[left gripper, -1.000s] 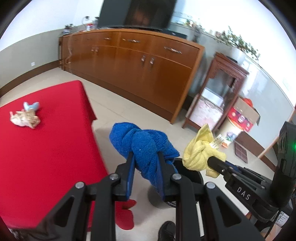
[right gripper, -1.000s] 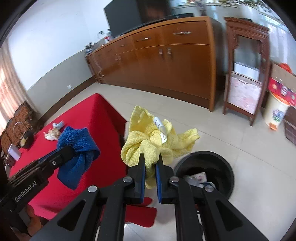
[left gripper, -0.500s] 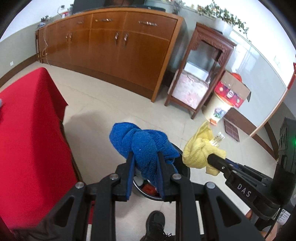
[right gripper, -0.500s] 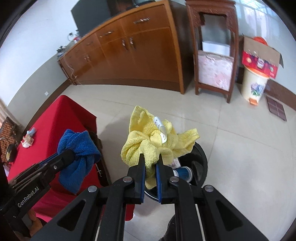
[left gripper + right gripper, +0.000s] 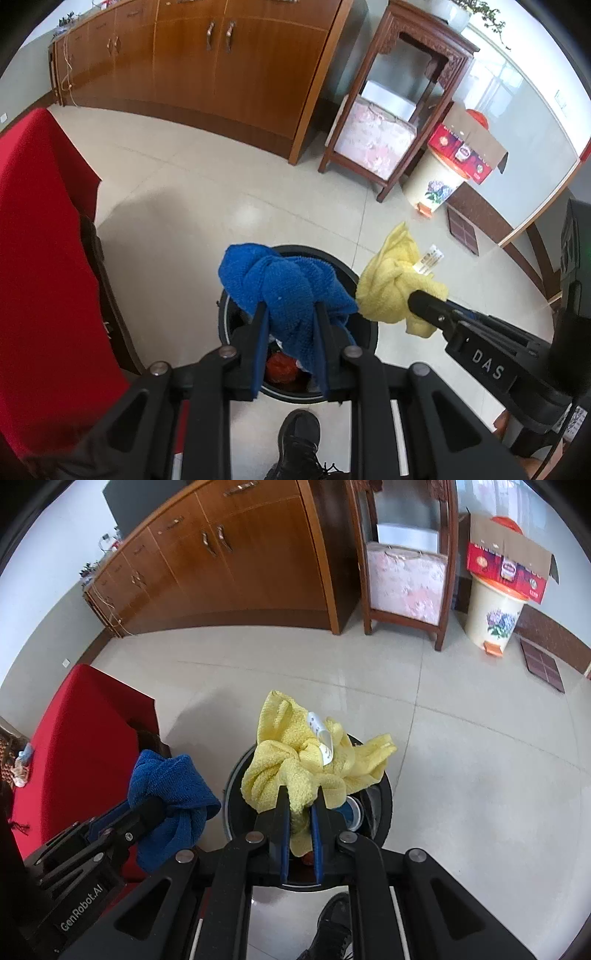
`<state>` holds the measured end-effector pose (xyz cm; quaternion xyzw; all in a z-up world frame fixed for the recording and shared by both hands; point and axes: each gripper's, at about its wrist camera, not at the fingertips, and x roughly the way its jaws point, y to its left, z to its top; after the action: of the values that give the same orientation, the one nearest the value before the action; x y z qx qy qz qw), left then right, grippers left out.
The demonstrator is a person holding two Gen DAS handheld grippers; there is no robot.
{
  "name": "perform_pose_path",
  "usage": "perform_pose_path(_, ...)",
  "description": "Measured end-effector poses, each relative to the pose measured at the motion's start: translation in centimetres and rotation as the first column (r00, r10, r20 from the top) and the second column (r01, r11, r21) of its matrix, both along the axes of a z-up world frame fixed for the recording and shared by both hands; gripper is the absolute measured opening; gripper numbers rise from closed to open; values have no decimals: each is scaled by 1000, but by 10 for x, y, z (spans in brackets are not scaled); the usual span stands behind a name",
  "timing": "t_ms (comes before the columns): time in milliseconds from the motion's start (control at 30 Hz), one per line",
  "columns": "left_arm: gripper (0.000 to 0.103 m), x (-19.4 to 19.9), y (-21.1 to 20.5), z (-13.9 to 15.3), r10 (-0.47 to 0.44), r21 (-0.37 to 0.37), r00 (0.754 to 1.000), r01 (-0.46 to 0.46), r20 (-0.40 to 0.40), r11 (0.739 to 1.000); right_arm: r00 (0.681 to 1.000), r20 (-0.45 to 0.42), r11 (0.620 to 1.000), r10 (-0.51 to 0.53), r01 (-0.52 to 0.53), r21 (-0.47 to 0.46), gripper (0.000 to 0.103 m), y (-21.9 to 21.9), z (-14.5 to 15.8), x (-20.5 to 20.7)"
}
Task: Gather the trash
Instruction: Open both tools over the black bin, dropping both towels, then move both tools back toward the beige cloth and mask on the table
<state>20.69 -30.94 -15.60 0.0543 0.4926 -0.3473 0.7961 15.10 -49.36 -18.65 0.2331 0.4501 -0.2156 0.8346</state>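
My left gripper (image 5: 290, 314) is shut on a bunched blue cloth (image 5: 280, 284), which hangs over the open black round bin (image 5: 365, 332) on the floor. The right gripper (image 5: 300, 801) is shut on a crumpled yellow cloth (image 5: 291, 764) with a white label, held above the same bin (image 5: 384, 797). In the left wrist view the yellow cloth (image 5: 391, 280) sits just right of the blue one. In the right wrist view the blue cloth (image 5: 170, 790) hangs at the left, beside the bin. Red and blue-white rubbish lies inside the bin.
A red-covered table (image 5: 40, 258) stands left of the bin, with a small scrap (image 5: 22, 764) on it. A wooden sideboard (image 5: 207, 62), a wooden stand (image 5: 399, 110) and a cream pedal bin (image 5: 436, 184) under a cardboard box line the far wall. A person's black shoe (image 5: 299, 439) is near the bin.
Both grippers have come down and moved off the red table to above the black bin, tilting more steeply toward the floor. Each still grips its cloth.
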Motion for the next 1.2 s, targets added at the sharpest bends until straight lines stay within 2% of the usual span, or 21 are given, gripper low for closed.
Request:
perform_pose_path(133, 25, 1, -9, -9, -8, 16, 1000, 8, -18, 1000, 999, -30, 999, -22, 23, 22, 11, -13, -13, 3)
perform_pose_path(333, 26, 5, -17, -18, -21, 22, 999, 22, -44, 1000, 998, -46, 999, -39, 41, 23, 11, -23, -16, 9)
perform_pose_path(467, 35, 7, -24, -20, -32, 20, 998, 34, -51, 999, 997, -61, 998, -42, 44, 39, 13, -29, -20, 17)
perform_pose_path(567, 43, 10, -23, -18, -19, 20, 999, 20, -50, 1000, 996, -72, 998, -54, 57, 40, 27, -33, -23, 20)
perform_pose_path(600, 43, 11, -22, -16, -12, 20, 999, 12, -41, 1000, 996, -68, 997, -62, 64, 39, 36, -34, -22, 20)
perform_pose_path(633, 43, 11, -21, -14, -7, 17, 999, 7, -32, 1000, 996, -60, 997, -69, 71, 34, 41, -35, -20, 20)
perform_pose_path(967, 43, 14, 18, 33, 54, -11, 995, -53, 79, 999, 998, 35, 999, -44, 45, -29, 43, -7, 24, 16)
perform_pose_path(1100, 44, 17, 46, 55, 103, -26, 989, -100, 108, 995, 998, 57, 997, -16, 20, -74, 52, 18, 46, 17)
perform_pose_path(1200, 51, 19, 70, 70, 149, -41, 979, -145, 138, 989, 997, 82, 997, 8, -2, -78, 56, 38, 62, 19)
